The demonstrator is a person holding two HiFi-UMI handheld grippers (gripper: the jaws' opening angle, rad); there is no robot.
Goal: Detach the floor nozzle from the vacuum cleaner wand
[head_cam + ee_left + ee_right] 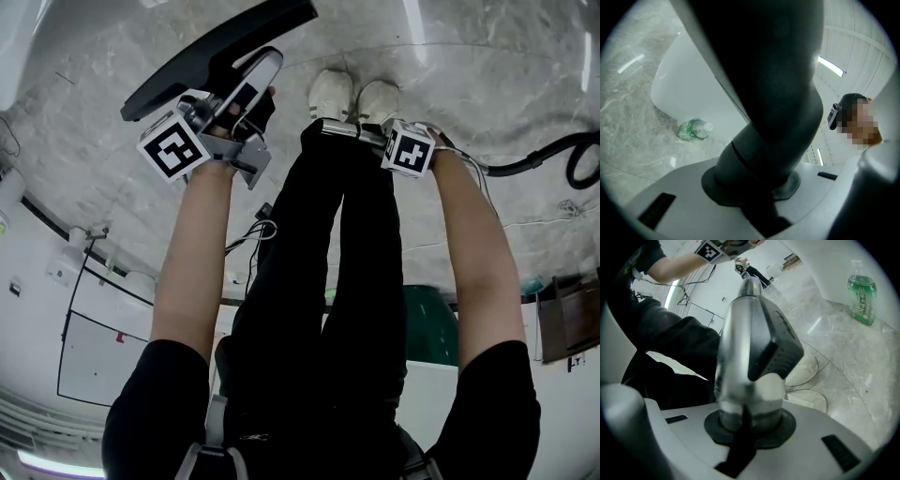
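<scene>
Holding both ends: left gripper [246,94] clamped on the floor nozzle [216,52] neck, right gripper [342,128] pinching the wand [745,357], nozzle lying far-left along its axis.

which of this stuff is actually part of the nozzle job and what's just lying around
Part of the job:
- floor nozzle, clamped in the left gripper
- wand, clamped in the right gripper

Just lying about:
- green bottle on the floor
</scene>
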